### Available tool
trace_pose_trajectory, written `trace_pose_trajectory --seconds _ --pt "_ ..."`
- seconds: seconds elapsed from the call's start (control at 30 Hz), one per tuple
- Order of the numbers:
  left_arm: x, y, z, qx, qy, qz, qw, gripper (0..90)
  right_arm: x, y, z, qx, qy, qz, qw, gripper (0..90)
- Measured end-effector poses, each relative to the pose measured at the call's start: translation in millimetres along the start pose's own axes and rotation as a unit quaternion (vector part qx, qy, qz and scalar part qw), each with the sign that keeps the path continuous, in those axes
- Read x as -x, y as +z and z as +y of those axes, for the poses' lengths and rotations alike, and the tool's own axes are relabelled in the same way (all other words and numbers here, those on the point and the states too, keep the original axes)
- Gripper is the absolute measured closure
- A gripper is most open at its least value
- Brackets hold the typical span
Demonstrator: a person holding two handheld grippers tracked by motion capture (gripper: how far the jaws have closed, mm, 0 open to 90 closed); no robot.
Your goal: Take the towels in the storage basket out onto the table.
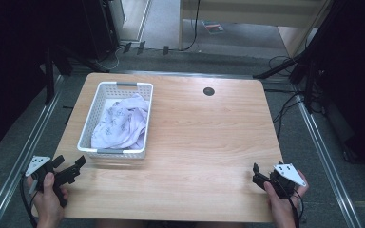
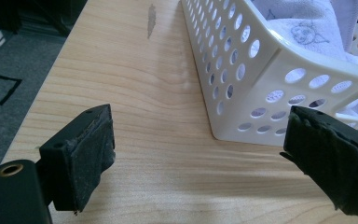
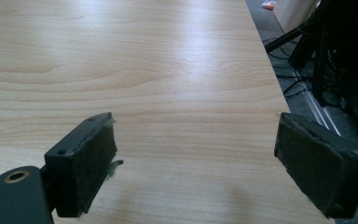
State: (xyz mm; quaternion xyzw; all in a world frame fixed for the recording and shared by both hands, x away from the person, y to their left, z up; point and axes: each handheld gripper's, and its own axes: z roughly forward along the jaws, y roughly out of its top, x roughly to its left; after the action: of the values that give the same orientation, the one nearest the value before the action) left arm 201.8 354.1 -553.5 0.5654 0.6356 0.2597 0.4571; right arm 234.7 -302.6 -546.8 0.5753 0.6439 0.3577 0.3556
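The left tongs (image 1: 71,167) sit at the near left corner of the desk (image 1: 204,137), held in the person's left hand (image 1: 47,194); their jaws stand wide apart with nothing between them, released, and in the left gripper view the two black padded fingers (image 2: 86,154) frame the near corner of the basket (image 2: 242,88), close to it but not touching. The right tongs (image 1: 259,175) rest at the near right edge of the desk in the right hand (image 1: 283,202); in the right gripper view their pads (image 3: 86,163) are likewise spread, released, with only bare wood grain between them and a few pale fibres clinging to the left pad. That makes two tongs, each carrying one grey three-cornered plate. One white plastic basket stands on the left half of the desk, its walls pierced with rows of round holes and its two short ends each bearing a grey handle strip. Inside it lies one crumpled white cloth (image 1: 121,124), printed with faint grey line drawings; in the left gripper view one of them reads as a small cartoon face (image 2: 305,33), but no lettering can be read. Farther out, one dark round cable hole (image 1: 208,91) sits near the far edge of the desk. A black mark like the figure 7 (image 2: 8,88) is on the grey floor left of the desk.
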Motion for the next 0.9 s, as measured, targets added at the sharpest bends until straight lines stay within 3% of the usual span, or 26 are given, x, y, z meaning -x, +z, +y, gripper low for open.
trace_pose_trajectory --seconds 0.07,0.1,0.17,0.4,0.7,0.77,0.8,0.9 --pt "0.1 -1.7 0.4 0.001 0.004 -0.005 1.0 4.3 0.2 0.0 0.1 0.0 0.001 0.001 1.0 13.0" --pt "-2.3 -5.1 1.5 0.002 0.0 -0.02 0.9998 0.0 0.5 0.1 0.1 0.0 0.002 0.001 1.0 13.0" --pt "-5.3 -8.0 3.2 -0.002 -0.009 -0.024 0.9997 0.0 0.8 0.2 0.1 0.0 0.002 0.002 1.0 13.0" --pt "-1.8 -20.8 19.4 -0.001 -0.007 -0.019 0.9998 0.0 2.0 0.9 0.4 -0.002 0.004 0.008 1.0 12.9" --pt "20.0 -28.9 41.1 -0.002 0.005 -0.029 0.9996 0.0 1.8 1.1 0.5 -0.004 0.002 0.007 1.0 12.9" --pt "32.9 -30.1 53.8 -0.011 0.014 -0.028 0.9994 0.0 0.7 1.2 0.5 -0.005 0.002 0.004 1.0 12.9" --pt "32.9 -30.1 53.8 -0.011 0.014 -0.028 0.9994 0.0 0.6 1.3 0.5 -0.005 0.001 0.005 1.0 12.9" --pt "52.2 -26.2 72.9 -0.024 0.031 -0.039 0.9985 0.0 0.3 1.3 0.5 -0.007 0.0 0.006 1.0 12.9"
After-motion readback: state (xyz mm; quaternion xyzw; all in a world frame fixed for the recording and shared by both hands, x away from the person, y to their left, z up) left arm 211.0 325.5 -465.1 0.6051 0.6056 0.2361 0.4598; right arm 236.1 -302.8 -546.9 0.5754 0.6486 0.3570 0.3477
